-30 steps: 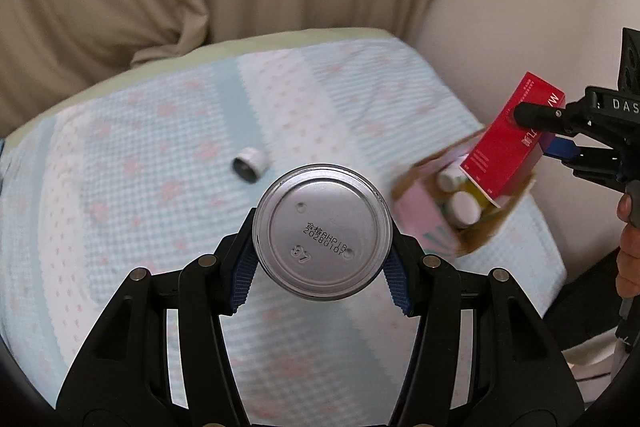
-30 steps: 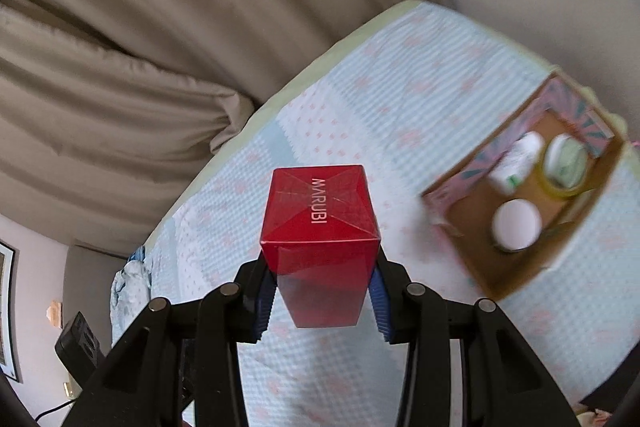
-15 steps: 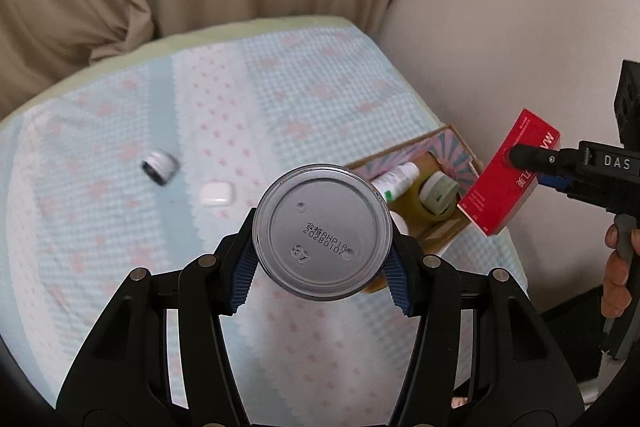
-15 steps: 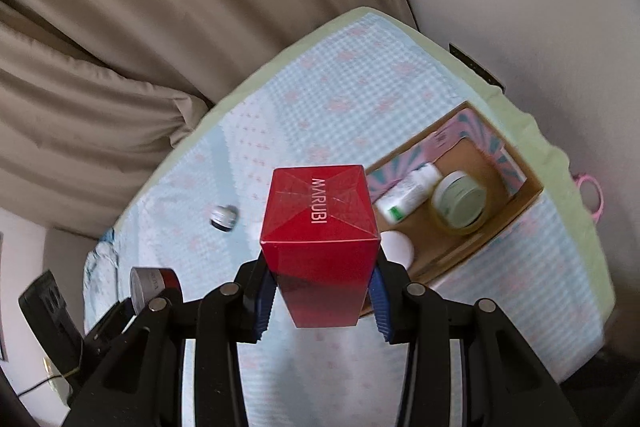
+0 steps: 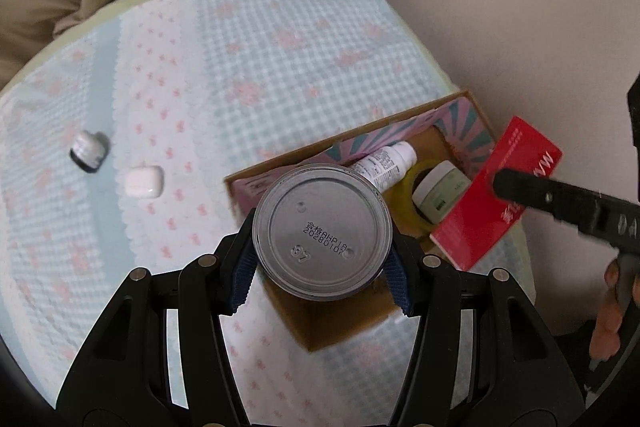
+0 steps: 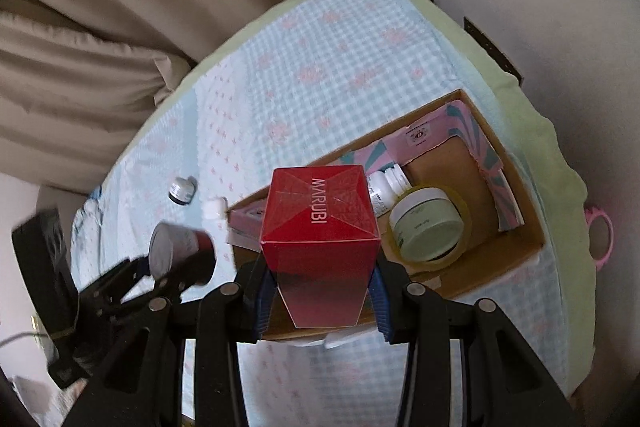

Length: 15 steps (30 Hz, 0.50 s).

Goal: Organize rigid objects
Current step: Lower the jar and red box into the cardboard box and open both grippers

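- Above the near end of the cardboard box [image 5: 476, 107], the left gripper [image 5: 322, 259] clamps a metal can [image 5: 323, 231], its stamped silver base facing the camera
- Over that same box, toward its right side, the right gripper [image 6: 320, 291] is closed on a red MARUBI carton [image 6: 320, 227], held upright
- Inside the box lie a white bottle [image 5: 384, 163] on its side, a pale green jar [image 6: 426, 225] sitting within a roll of yellow tape [image 6: 460, 247], and pink patterned card along the walls
- Left of the box, on the checked blue cloth [image 5: 260, 47], rest a white earbud case [image 5: 144, 181] and, farther left, a small dark-capped jar [image 5: 86, 151]
- Behind the box hang beige curtains [image 6: 120, 7]
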{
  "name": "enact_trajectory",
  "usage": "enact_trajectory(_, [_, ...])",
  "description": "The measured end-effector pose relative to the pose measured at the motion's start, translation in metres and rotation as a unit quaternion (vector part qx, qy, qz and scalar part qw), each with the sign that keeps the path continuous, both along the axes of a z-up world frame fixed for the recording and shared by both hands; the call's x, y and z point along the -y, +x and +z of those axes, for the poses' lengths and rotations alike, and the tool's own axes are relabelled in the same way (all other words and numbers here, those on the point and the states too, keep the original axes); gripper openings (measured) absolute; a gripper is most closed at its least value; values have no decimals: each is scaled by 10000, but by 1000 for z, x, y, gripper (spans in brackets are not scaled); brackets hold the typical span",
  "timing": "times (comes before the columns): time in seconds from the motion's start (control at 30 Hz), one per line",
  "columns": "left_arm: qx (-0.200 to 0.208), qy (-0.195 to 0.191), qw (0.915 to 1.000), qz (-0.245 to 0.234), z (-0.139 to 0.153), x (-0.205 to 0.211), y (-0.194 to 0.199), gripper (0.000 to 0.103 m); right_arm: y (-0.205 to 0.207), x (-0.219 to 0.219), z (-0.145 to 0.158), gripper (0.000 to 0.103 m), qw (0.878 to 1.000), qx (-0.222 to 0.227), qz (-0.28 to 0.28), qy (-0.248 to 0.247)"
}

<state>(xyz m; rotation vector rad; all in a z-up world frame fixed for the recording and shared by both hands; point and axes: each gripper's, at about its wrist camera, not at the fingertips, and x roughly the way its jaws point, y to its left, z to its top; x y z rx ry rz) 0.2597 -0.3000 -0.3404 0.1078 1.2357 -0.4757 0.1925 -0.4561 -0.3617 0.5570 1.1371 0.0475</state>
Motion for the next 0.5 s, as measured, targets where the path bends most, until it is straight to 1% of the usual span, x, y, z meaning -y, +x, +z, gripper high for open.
enact_trajectory(0.17, [-265, 271, 9992, -154, -36, 23, 20, 52, 14, 6, -29, 38, 9996, -193, 182, -16])
enact_trajectory(0.37, [-517, 574, 9963, -368, -72, 35, 31, 52, 20, 3, -59, 38, 9984, -394, 414, -10])
enact_trajectory(0.5, [-634, 672, 9947, -447, -85, 38, 33, 52, 22, -1, -73, 38, 9971, -541, 526, 26])
